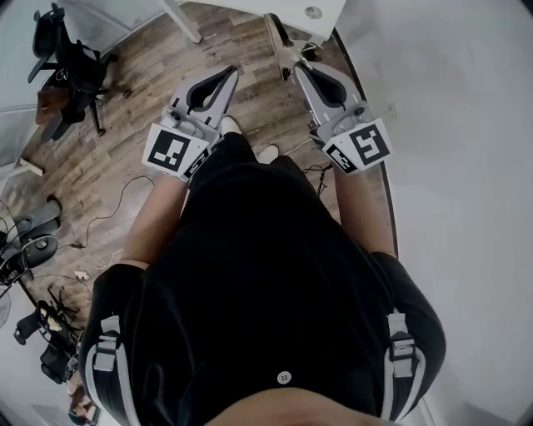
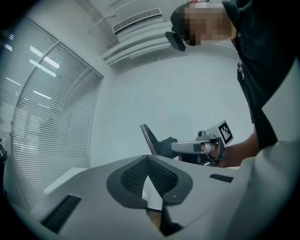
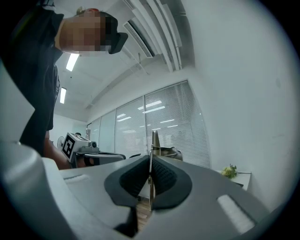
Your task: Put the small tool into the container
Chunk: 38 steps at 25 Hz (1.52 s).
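Note:
No small tool and no container shows in any view. In the head view my left gripper (image 1: pixel 231 74) and right gripper (image 1: pixel 278 35) are held out in front of the person's black shirt, over a wooden floor (image 1: pixel 141 91). Both are shut with nothing between the pads. The left gripper view has my left gripper (image 2: pixel 148 158) pointing up at a white wall, with the right gripper (image 2: pixel 149 137) off to its right. In the right gripper view my right gripper (image 3: pixel 150 157) points toward window blinds, and the left gripper's marker cube (image 3: pixel 70 145) is at the left.
A black office chair (image 1: pixel 71 75) stands at the far left, and cables (image 1: pixel 50 250) lie on the floor beside the person. A white desk (image 1: pixel 310 13) is ahead and a white wall (image 1: pixel 450 125) runs along the right. A small plant (image 3: pixel 229 171) sits on a table.

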Each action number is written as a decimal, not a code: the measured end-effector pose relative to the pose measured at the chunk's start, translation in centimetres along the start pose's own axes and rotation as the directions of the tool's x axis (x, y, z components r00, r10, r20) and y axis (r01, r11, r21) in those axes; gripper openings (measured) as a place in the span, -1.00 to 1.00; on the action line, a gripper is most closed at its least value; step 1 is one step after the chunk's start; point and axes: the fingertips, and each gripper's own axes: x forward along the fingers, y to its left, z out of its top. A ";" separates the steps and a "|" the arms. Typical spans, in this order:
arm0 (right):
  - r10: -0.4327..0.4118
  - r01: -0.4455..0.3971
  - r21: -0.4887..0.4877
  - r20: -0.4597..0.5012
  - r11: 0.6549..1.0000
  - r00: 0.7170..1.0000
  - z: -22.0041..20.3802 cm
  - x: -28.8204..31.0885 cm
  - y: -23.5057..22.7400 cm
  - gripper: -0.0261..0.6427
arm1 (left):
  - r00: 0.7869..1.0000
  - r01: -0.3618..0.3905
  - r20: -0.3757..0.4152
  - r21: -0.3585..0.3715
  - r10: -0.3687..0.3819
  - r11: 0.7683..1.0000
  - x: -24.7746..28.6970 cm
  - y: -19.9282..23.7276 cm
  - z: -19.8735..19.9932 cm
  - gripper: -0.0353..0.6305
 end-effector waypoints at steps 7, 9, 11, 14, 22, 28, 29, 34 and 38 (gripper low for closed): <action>0.003 -0.003 0.017 -0.003 1.000 1.000 -0.6 -1.6 0.1 -0.87 | 1.000 -0.024 -0.002 -0.004 0.024 1.000 -0.5 -1.0 -0.9 -0.87; 0.009 -0.009 0.034 -0.017 0.999 1.000 -0.9 0.5 -0.5 -0.87 | 1.000 -0.024 -0.007 -0.027 0.024 0.999 -0.1 1.3 -1.2 -0.87; 0.006 -0.004 0.043 -0.030 0.999 1.000 -1.5 2.0 -1.3 -0.87 | 1.000 -0.020 -0.012 -0.037 0.019 0.999 0.6 3.1 -1.6 -0.87; -0.002 0.004 0.041 -0.046 0.999 0.999 -2.0 3.5 -1.7 -0.87 | 1.000 -0.014 -0.023 -0.034 0.013 0.999 1.1 4.6 -1.8 -0.87; -0.028 0.030 0.026 -0.059 0.999 0.998 -2.5 3.5 -1.9 -0.87 | 0.999 0.043 -0.011 -0.009 -0.043 0.999 2.3 4.2 -1.5 -0.87; -0.057 0.059 0.023 -0.066 0.998 0.996 -3.9 4.8 -2.7 -0.87 | 0.997 0.076 -0.014 -0.001 -0.076 0.997 3.4 5.5 -2.3 -0.87; -0.059 0.060 0.023 -0.068 0.998 0.996 -4.0 5.4 -2.8 -0.88 | 0.997 0.078 -0.013 0.001 -0.078 0.997 3.4 6.0 -2.2 -0.87; -0.070 0.071 0.011 -0.066 0.997 0.995 -3.4 3.9 -2.4 -0.87 | 0.996 0.088 -0.013 0.018 -0.088 0.996 3.3 4.5 -1.4 -0.87; -0.082 0.083 0.000 -0.088 0.997 0.993 -3.3 9.6 -2.2 -0.87 | 0.996 0.093 -0.006 -0.002 -0.093 0.996 2.5 9.9 -1.0 -0.87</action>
